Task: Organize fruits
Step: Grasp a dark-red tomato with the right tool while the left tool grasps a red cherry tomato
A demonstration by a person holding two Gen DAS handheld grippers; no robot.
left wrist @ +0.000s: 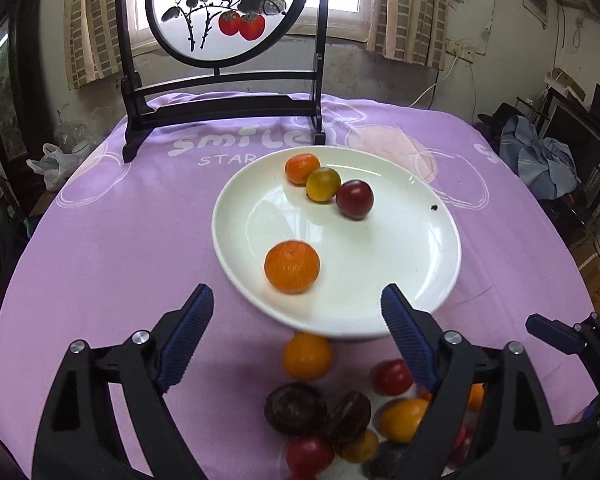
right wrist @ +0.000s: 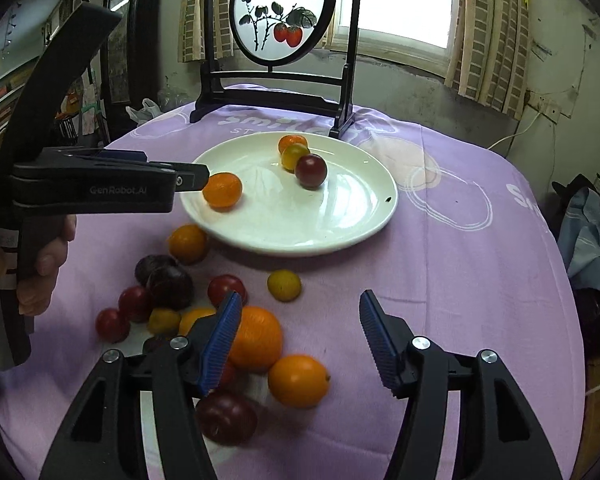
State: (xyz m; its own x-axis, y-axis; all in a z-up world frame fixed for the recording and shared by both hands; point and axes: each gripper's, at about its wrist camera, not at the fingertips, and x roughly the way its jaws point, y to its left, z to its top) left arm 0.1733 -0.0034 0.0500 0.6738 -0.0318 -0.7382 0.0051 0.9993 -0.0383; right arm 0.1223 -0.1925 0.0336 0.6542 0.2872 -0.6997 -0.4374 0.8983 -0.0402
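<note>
A white plate holds a mandarin, a yellow-green fruit and a dark red plum at its far side. An orange mandarin lies alone near its rim. My left gripper stands open just behind that mandarin, with neither pad touching it. My right gripper is open and empty over the cloth, a small yellow fruit just beyond its tips. Several loose fruits lie on the cloth, among them a big orange beside the left finger.
A dark wooden stand with a round persimmon painting stands behind the plate. A purple cloth covers the round table. A hand grips the left tool's handle. Clutter fills the room's right side.
</note>
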